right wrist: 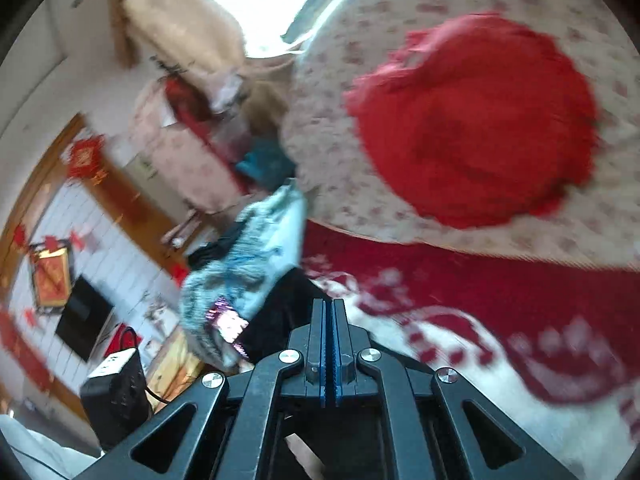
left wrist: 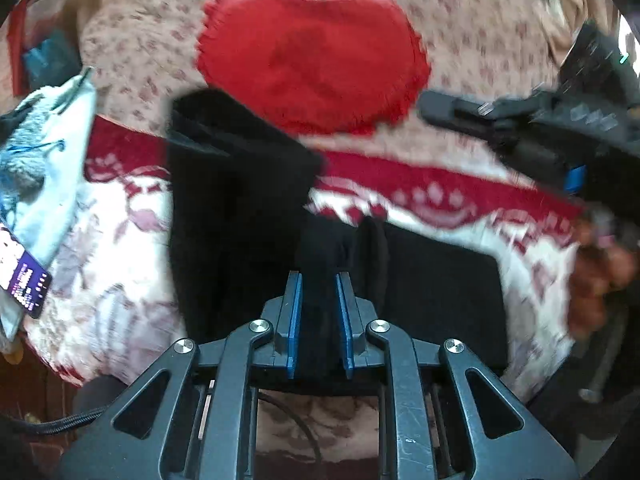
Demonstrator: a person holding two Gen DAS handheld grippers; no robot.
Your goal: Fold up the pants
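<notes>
The black pants lie on a red-and-white patterned blanket, one part folded over toward the left. My left gripper is partly closed with black cloth between its blue pads. My right gripper is shut with its pads together and nothing shows between them; a strip of the pants lies just left of it. The right gripper also shows in the left wrist view, raised at the right, above the blanket.
A red round cushion lies on a floral cover behind the pants. A pale blue and grey garment with a tag lies at the left. A black box stands on the floor beside the bed.
</notes>
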